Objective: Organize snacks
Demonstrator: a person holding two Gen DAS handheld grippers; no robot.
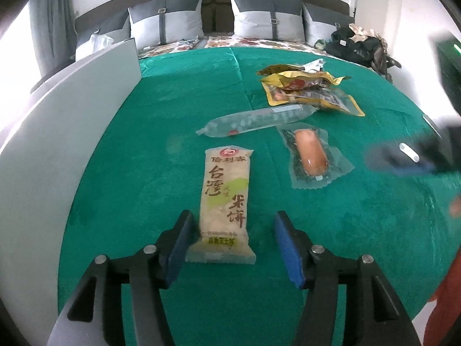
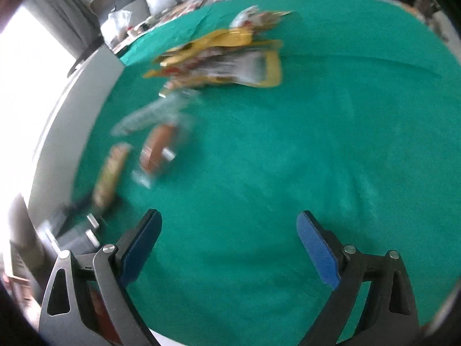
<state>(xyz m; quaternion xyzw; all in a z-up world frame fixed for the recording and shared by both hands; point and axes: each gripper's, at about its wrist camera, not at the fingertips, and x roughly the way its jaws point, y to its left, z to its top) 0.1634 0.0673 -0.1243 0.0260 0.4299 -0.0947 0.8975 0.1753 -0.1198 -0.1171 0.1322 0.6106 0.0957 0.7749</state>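
Left wrist view: the left gripper (image 1: 232, 227) is spread wide over the green cloth (image 1: 173, 101), its pads on either side of the rice cracker (image 1: 223, 201) without closing on it. Beyond lie a clear tube (image 1: 256, 118), a sausage pack (image 1: 311, 155) and a yellow pile (image 1: 305, 89). Right wrist view, blurred: the right gripper (image 2: 229, 222) is wide open and empty above bare cloth, with the snacks off to its left.

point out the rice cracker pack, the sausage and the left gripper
rice cracker pack (image 1: 224, 201), left wrist view, middle of the wrapper
sausage (image 1: 310, 152), left wrist view, middle of the orange sausage inside its clear wrap
left gripper (image 1: 230, 248), left wrist view, midway between the fingertips
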